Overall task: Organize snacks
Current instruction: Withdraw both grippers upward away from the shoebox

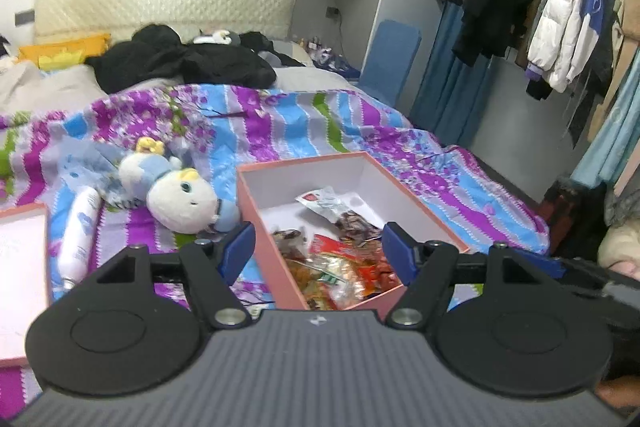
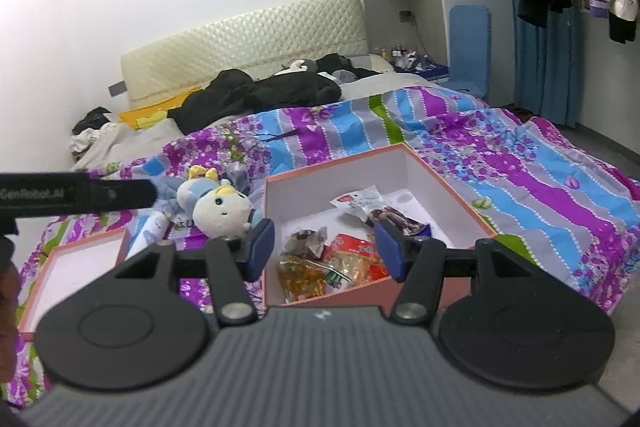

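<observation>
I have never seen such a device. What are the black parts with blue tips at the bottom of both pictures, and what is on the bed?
No robot is here: a person holds one hand-held gripper in each hand, and a camera on each looks forward along its two blue-tipped fingers. One picture comes from the left hand-held gripper, the other from the right hand-held gripper. Both stand open and hold nothing. On the bed's striped blanket lies an open pink box with snack packets inside. Left of it lie a plush toy, a white bottle and the box lid.
</observation>
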The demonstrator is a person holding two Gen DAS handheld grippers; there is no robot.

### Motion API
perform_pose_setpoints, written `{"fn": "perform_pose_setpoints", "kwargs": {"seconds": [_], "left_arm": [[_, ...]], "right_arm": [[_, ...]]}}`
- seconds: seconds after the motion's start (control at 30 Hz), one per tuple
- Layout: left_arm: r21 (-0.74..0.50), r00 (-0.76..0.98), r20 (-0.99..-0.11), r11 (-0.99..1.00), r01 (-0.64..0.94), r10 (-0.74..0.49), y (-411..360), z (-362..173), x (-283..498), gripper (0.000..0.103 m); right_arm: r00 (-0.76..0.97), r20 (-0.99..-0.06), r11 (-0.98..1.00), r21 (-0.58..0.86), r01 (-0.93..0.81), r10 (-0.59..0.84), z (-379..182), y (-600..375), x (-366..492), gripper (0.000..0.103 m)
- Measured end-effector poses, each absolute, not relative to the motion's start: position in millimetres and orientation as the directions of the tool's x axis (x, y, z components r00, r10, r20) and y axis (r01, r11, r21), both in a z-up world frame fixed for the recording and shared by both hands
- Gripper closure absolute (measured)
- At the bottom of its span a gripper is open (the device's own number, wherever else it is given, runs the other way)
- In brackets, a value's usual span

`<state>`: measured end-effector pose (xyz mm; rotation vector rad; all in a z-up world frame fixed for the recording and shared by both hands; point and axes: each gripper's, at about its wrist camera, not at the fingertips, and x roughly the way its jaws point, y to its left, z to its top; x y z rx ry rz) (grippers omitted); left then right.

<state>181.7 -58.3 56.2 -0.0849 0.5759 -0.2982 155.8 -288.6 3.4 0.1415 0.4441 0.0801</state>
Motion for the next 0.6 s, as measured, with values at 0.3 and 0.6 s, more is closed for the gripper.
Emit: {"fn": "perform_pose_setpoints", "kwargs": {"seconds": [0.3,0.6], "left_arm": [[-0.17,0.79,-0.537,0.955,0.243,-0.297,-48.6,42.1,156.0,0.028],[-0.193,0.765,-0.562,0.949,0.248,-0.314,-53.0,21.8,142.6,0.028]], "right_arm": [[0.903,-0.421,0.987,0.159,-0.017,0.084,-5.2,-294.1,124.8,0.045],[0.895,-0.44,0.988,0.154,-0.005,0.074,-19.2,-291.6,119.6,0.045]]}}
